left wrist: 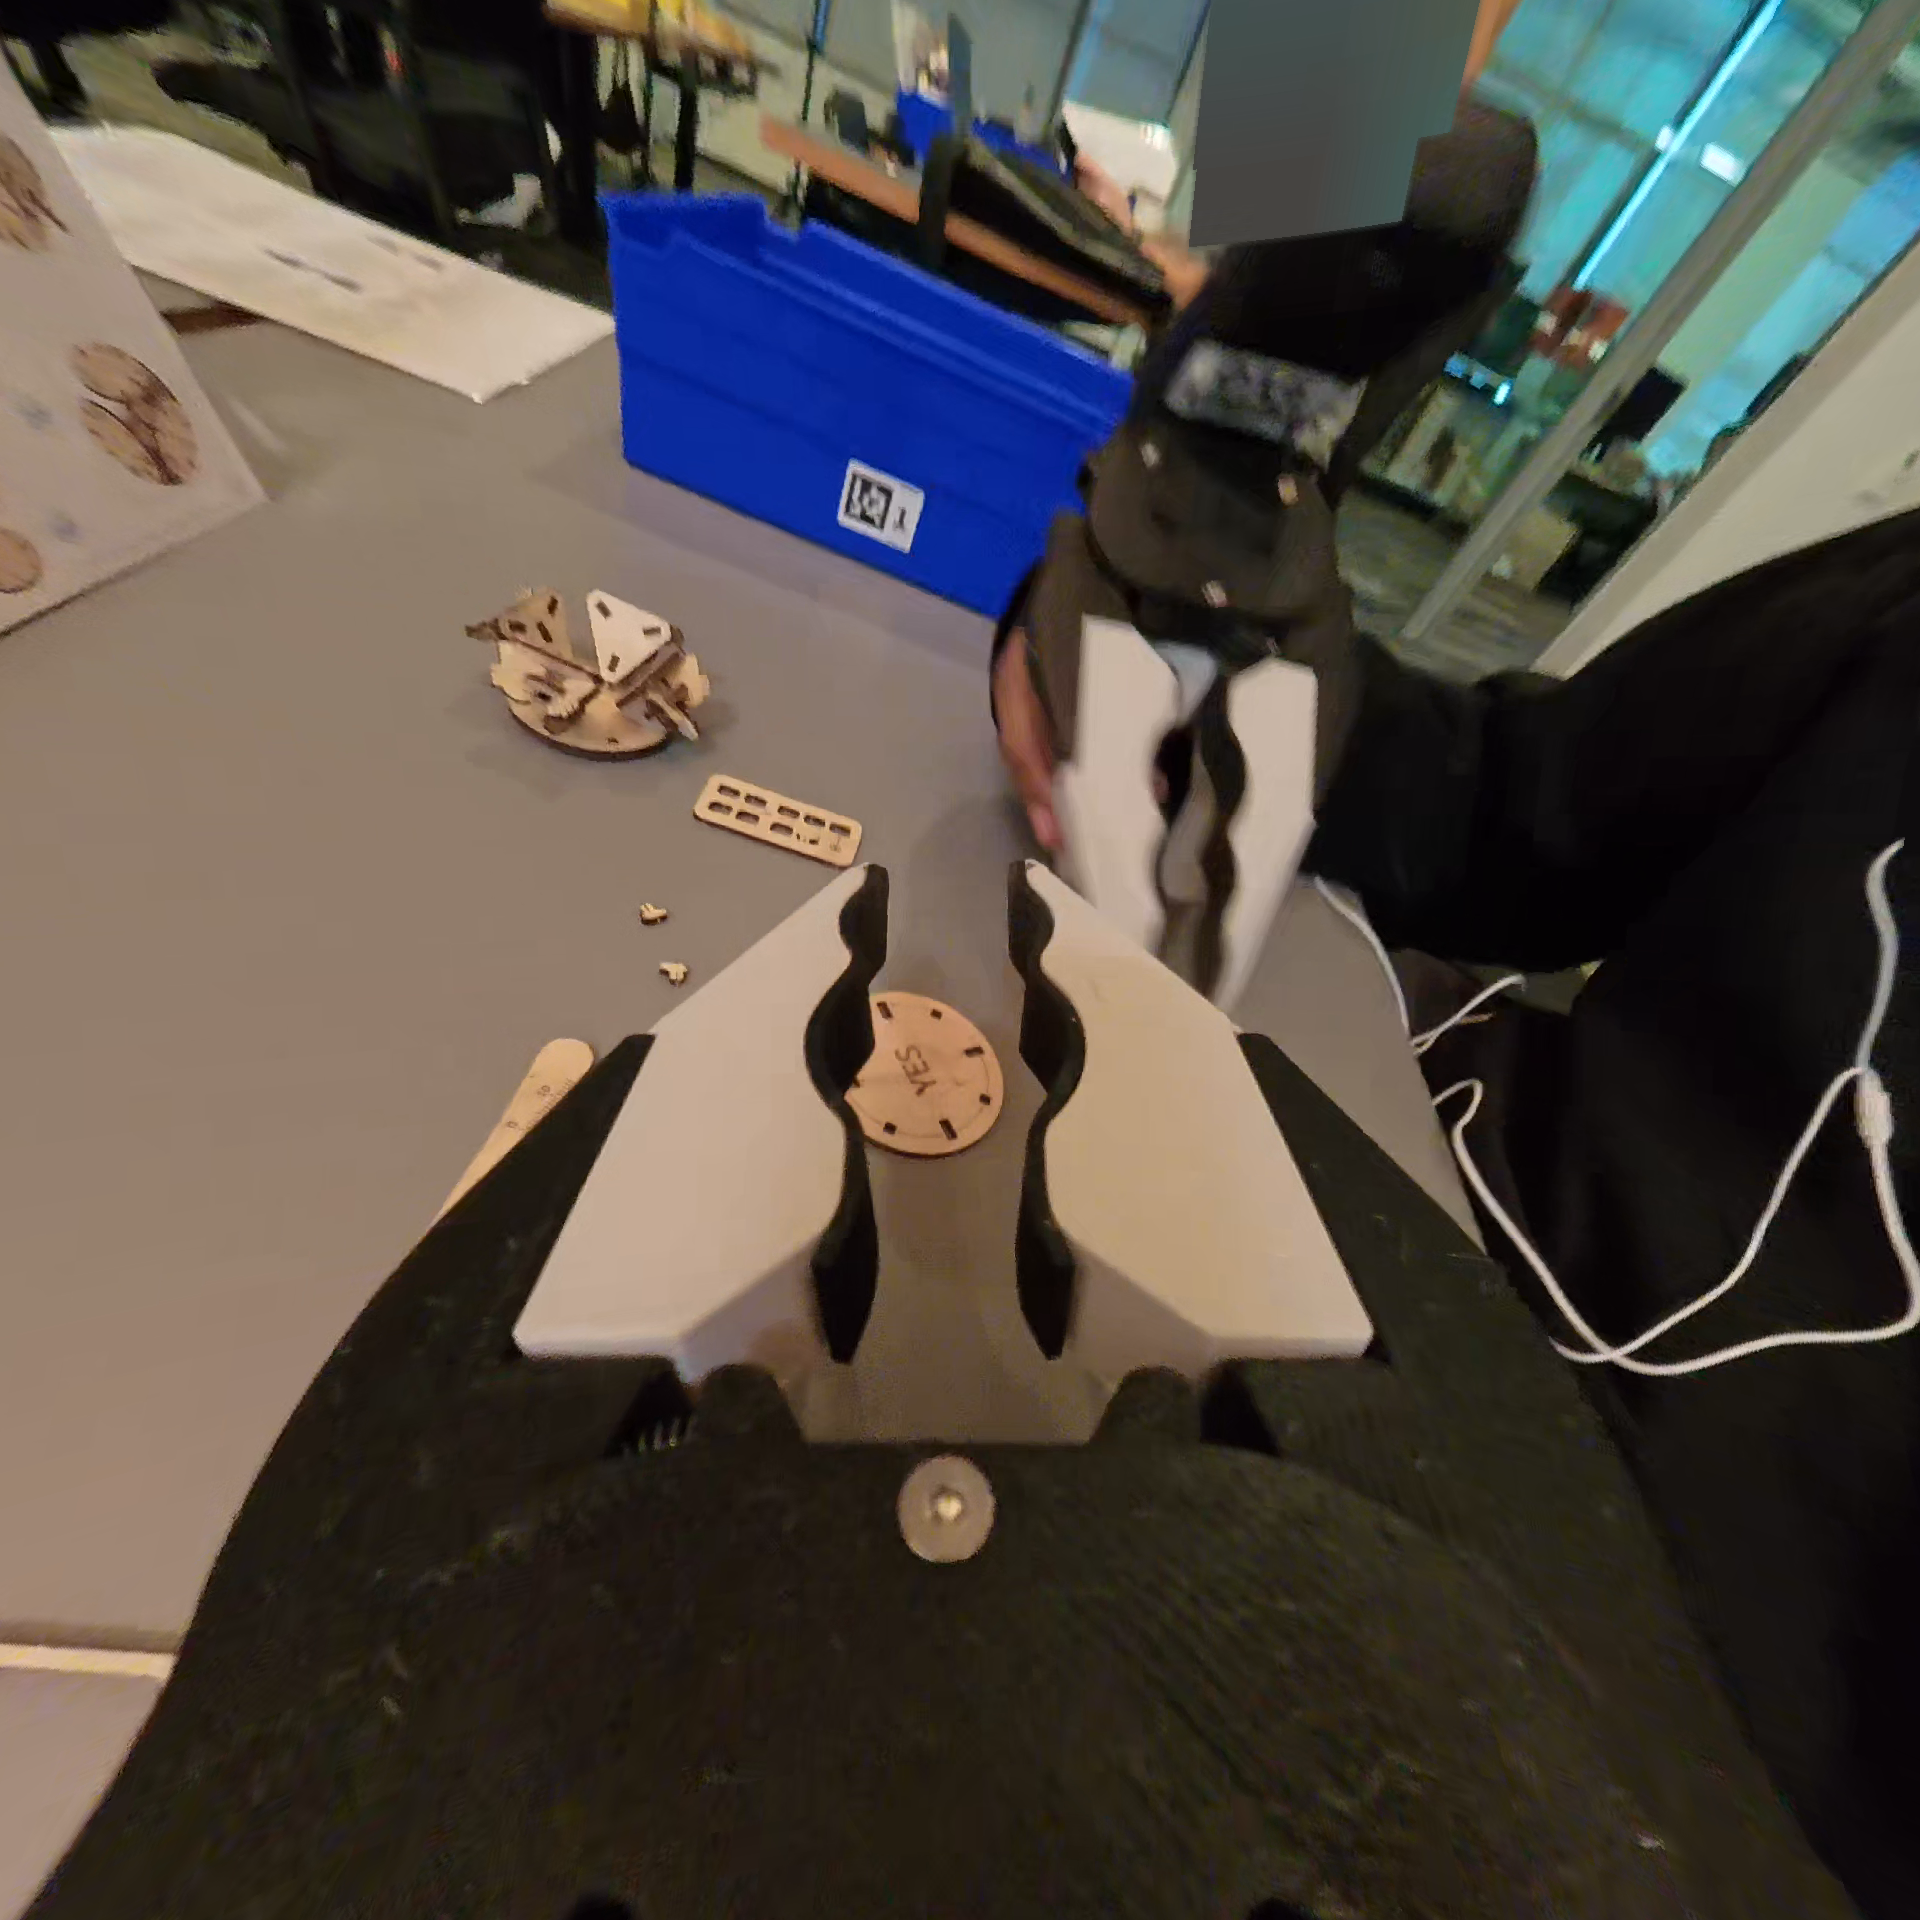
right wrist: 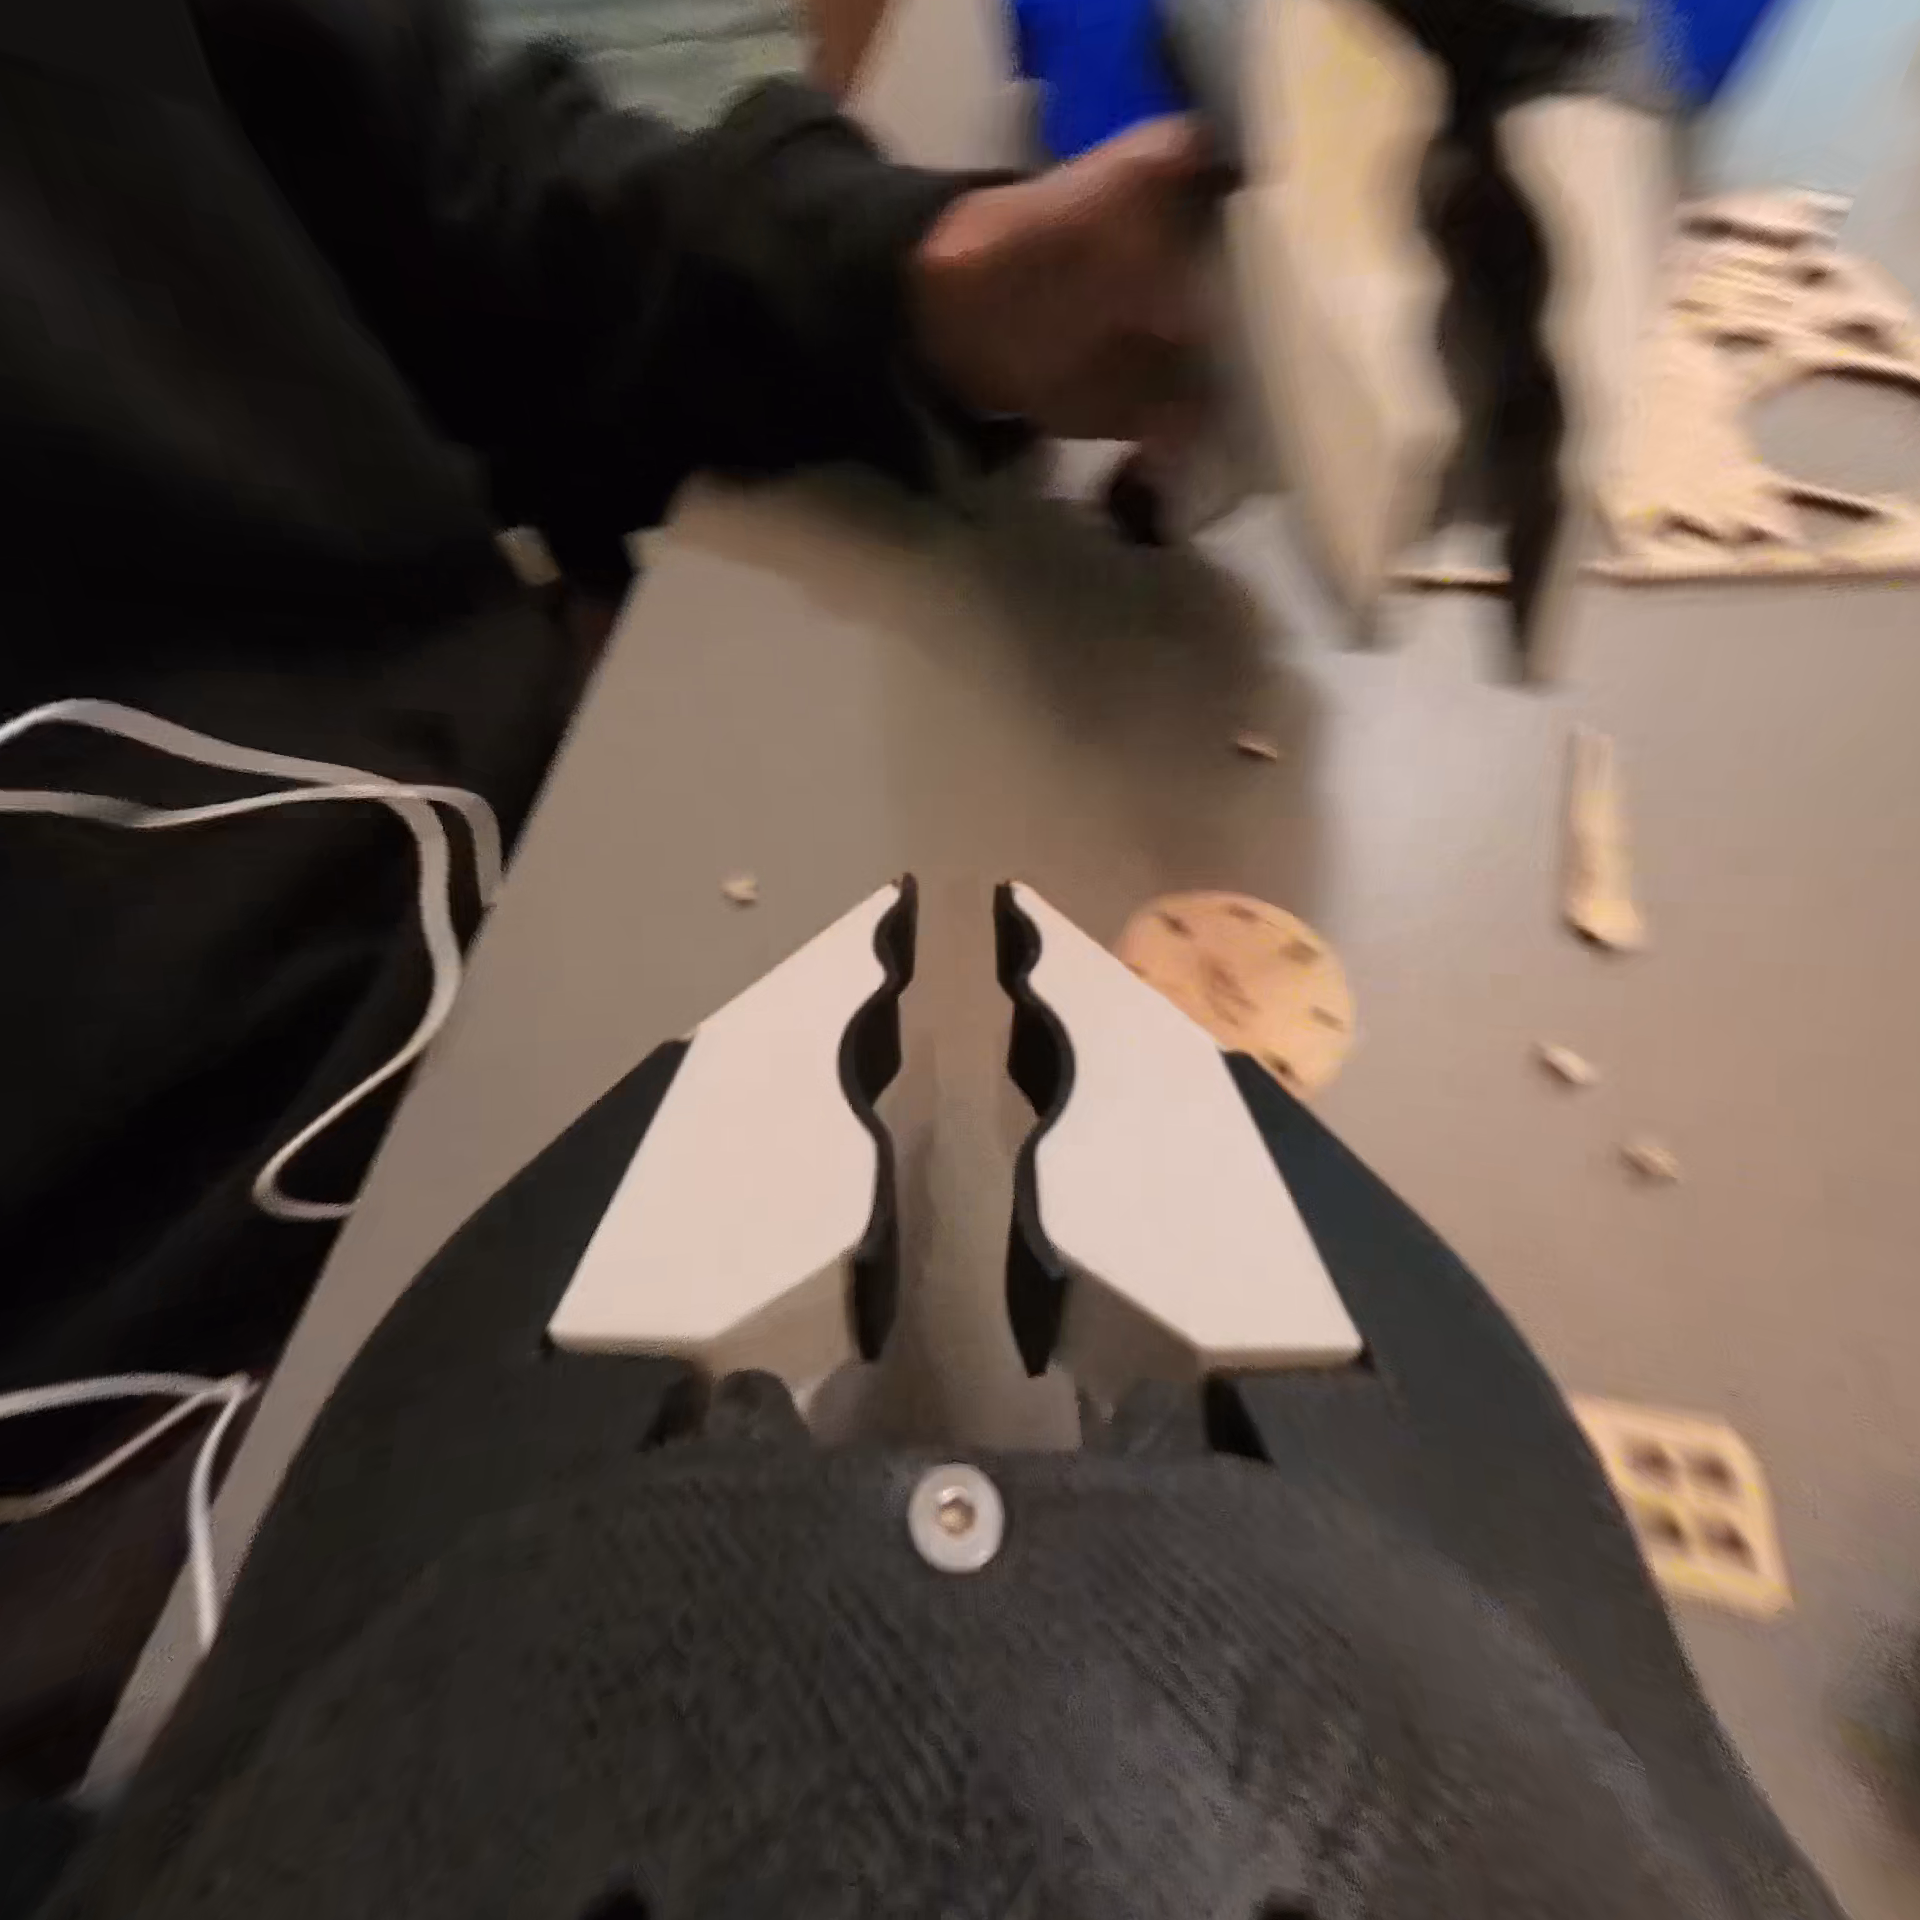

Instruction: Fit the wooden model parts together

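Left gripper (left wrist: 948, 883) hangs over the grey bench (left wrist: 260, 1039), fingers (left wrist: 862, 935) spread with bare air between them, nothing pinched. A round wooden disc (left wrist: 930, 1086) with small slots around its rim lies flat on the bench below and between the fingers; the pads sit above it and do not press on it.

Right gripper (right wrist: 954, 894) is near the bench edge, fingers slightly parted, only grey bench surface showing through the gap, nothing gripped. The view is motion-blurred. The same disc lies just to its right.

Around them: a slotted wooden strip (left wrist: 777, 819) beyond the left fingers, a part-built wooden model on a round base (left wrist: 592, 675) farther out, two tiny wooden bits (left wrist: 652, 914) to the left, a flat wooden stick (left wrist: 530, 1112) beside the left finger. A blue bin (left wrist: 831, 416) stands at the back. A white cable (left wrist: 1662, 1299) loops off the bench's right edge.
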`<action>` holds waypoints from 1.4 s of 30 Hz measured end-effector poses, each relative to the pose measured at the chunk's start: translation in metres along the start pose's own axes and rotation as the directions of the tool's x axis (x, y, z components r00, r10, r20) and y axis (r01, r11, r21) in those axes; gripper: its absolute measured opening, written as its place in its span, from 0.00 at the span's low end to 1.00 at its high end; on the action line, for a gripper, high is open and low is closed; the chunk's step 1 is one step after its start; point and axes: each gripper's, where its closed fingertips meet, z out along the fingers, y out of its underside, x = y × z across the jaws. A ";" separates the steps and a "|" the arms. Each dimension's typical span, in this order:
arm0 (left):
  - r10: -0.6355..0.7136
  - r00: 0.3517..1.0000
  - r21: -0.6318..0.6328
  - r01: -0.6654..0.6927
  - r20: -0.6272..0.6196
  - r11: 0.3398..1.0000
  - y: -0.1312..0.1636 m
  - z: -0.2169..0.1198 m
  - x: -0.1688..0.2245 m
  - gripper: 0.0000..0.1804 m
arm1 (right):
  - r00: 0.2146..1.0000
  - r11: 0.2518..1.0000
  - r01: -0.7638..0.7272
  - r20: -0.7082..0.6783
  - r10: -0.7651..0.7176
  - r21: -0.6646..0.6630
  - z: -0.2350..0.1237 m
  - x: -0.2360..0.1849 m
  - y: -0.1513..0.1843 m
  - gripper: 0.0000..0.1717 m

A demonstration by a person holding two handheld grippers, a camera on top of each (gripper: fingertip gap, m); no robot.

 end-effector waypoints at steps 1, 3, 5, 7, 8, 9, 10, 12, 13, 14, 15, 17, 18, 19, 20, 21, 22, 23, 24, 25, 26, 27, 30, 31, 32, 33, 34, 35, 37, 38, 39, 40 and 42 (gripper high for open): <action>-0.014 1.000 0.026 0.014 -0.007 1.000 -0.004 -0.003 0.000 0.12 | 0.996 0.998 0.056 0.068 -0.055 -0.010 0.007 -0.017 0.000 0.05; -0.044 0.999 0.056 0.045 -0.028 0.997 -0.008 -0.005 0.000 0.13 | 0.980 0.990 0.134 0.154 -0.127 -0.035 0.023 -0.041 0.001 0.05; -0.056 0.998 0.049 0.057 -0.029 0.997 -0.006 -0.004 -0.001 0.13 | 0.966 0.983 0.169 0.209 -0.150 -0.075 0.037 -0.056 0.007 0.07; -0.049 0.999 0.028 0.050 -0.020 0.998 -0.002 -0.002 -0.002 0.13 | 0.962 0.974 0.183 0.229 -0.149 -0.135 0.046 -0.061 0.018 0.08; -0.047 0.999 0.019 0.047 -0.022 0.999 0.000 0.000 -0.001 0.13 | 0.962 0.970 0.184 0.233 -0.145 -0.156 0.049 -0.061 0.023 0.09; -0.046 0.999 0.012 0.046 -0.026 0.999 0.001 0.001 0.000 0.13 | 0.962 0.968 0.182 0.237 -0.139 -0.172 0.050 -0.061 0.026 0.09; -0.045 0.999 0.008 0.045 -0.031 0.999 0.001 0.003 0.001 0.13 | 0.962 0.968 0.179 0.239 -0.135 -0.174 0.050 -0.061 0.026 0.09; -0.044 0.998 0.003 0.044 -0.041 0.999 0.003 0.004 0.004 0.13 | 0.965 0.968 0.177 0.224 -0.135 -0.178 0.051 -0.058 0.027 0.05; -0.044 0.998 0.001 0.044 -0.045 0.999 0.003 0.005 0.004 0.13 | 0.967 0.967 0.181 0.214 -0.141 -0.179 0.051 -0.056 0.027 0.03; -0.045 0.998 -0.002 0.045 -0.049 0.999 0.004 0.006 0.005 0.13 | 0.966 0.966 0.188 0.212 -0.149 -0.179 0.052 -0.056 0.027 0.01; -0.047 0.998 -0.004 0.047 -0.052 0.999 0.004 0.006 0.005 0.13 | 0.967 0.965 0.189 0.207 -0.151 -0.179 0.053 -0.056 0.026 0.01; -0.048 0.997 -0.003 0.048 -0.054 0.999 0.005 0.007 0.006 0.13 | 0.972 0.966 0.185 0.179 -0.153 -0.179 0.054 -0.052 0.025 0.01; -0.047 0.998 -0.001 0.047 -0.052 0.999 0.005 0.007 0.005 0.13 | 0.974 0.967 0.190 0.153 -0.164 -0.172 0.053 -0.047 0.023 0.01; -0.046 0.998 0.003 0.046 -0.049 0.999 0.004 0.006 0.004 0.13 | 0.979 0.970 0.187 0.110 -0.171 -0.154 0.051 -0.040 0.019 0.01; -0.042 0.998 0.012 0.043 -0.045 0.999 0.003 0.005 0.004 0.13 | 0.985 0.977 0.171 0.050 -0.166 -0.125 0.047 -0.029 0.012 0.01; -0.035 0.999 0.028 0.036 -0.040 0.999 0.000 0.004 0.003 0.13 | 0.989 0.986 0.144 -0.020 -0.146 -0.084 0.039 -0.016 0.003 0.01; -0.024 0.999 0.047 0.026 -0.031 0.999 -0.004 0.001 0.003 0.13 | 0.990 0.993 0.111 -0.088 -0.113 -0.028 0.028 -0.003 -0.006 0.01; -0.012 1.000 0.068 0.013 -0.024 0.998 -0.008 -0.001 0.003 0.12 | 0.987 0.996 0.076 -0.146 -0.070 0.039 0.015 0.010 -0.016 0.01; 0.003 1.000 0.090 -0.002 -0.018 0.996 -0.012 -0.004 0.004 0.12 | 0.981 0.993 0.037 -0.194 -0.014 0.114 0.001 0.022 -0.024 0.01; 0.022 1.000 0.114 -0.020 -0.016 0.993 -0.016 -0.007 0.005 0.12 | 0.974 0.981 -0.006 -0.221 0.050 0.192 -0.013 0.032 -0.030 0.01; 0.040 0.999 0.135 -0.038 -0.017 0.990 -0.020 -0.008 0.008 0.12 | 0.970 0.961 -0.053 -0.213 0.114 0.272 -0.026 0.039 -0.036 0.01; 0.060 0.998 0.150 -0.055 -0.027 0.987 -0.023 -0.010 0.012 0.12 | 0.969 0.930 -0.107 -0.173 0.176 0.351 -0.036 0.042 -0.042 0.01; 0.124 0.989 0.158 -0.110 -0.084 0.981 -0.025 -0.007 0.029 0.12 | 0.948 0.778 -0.308 0.106 0.301 0.547 -0.059 0.037 -0.061 0.01; 0.147 0.984 0.156 -0.131 -0.099 0.979 -0.025 -0.006 0.035 0.11 | 0.919 0.713 -0.395 0.234 0.318 0.580 -0.065 0.032 -0.067 0.00; 0.170 0.979 0.155 -0.152 -0.111 0.976 -0.024 -0.004 0.040 0.11 | 0.880 0.653 -0.474 0.334 0.336 0.591 -0.069 0.031 -0.071 0.00; 0.193 0.973 0.160 -0.172 -0.124 0.972 -0.024 -0.002 0.046 0.11 | 0.851 0.612 -0.525 0.394 0.348 0.592 -0.070 0.032 -0.072 0.00; 0.212 0.968 0.165 -0.189 -0.131 0.968 -0.024 -0.001 0.051 0.10 | 0.829 0.593 -0.557 0.435 0.351 0.582 -0.069 0.031 -0.072 0.00; 0.224 0.966 0.167 -0.202 -0.127 0.965 -0.025 0.001 0.054 0.08 | 0.816 0.591 -0.573 0.458 0.352 0.567 -0.065 0.029 -0.071 0.00; 0.243 0.964 0.168 -0.223 -0.106 0.960 -0.026 0.003 0.055 0.05 | 0.809 0.616 -0.579 0.472 0.351 0.534 -0.056 0.024 -0.070 0.00; 0.253 0.963 0.169 -0.235 -0.096 0.957 -0.027 0.003 0.056 0.04 | 0.805 0.624 -0.581 0.483 0.345 0.522 -0.053 0.021 -0.070 0.00; 0.262 0.961 0.167 -0.246 -0.085 0.955 -0.027 0.004 0.056 0.04 | 0.799 0.627 -0.586 0.495 0.342 0.513 -0.051 0.019 -0.071 0.00; 0.270 0.960 0.163 -0.255 -0.078 0.953 -0.027 0.004 0.056 0.04 | 0.792 0.623 -0.594 0.508 0.339 0.509 -0.050 0.017 -0.073 0.01; 0.282 0.955 0.154 -0.267 -0.086 0.951 -0.025 0.006 0.058 0.04 | 0.774 0.606 -0.613 0.539 0.332 0.507 -0.050 0.015 -0.075 0.00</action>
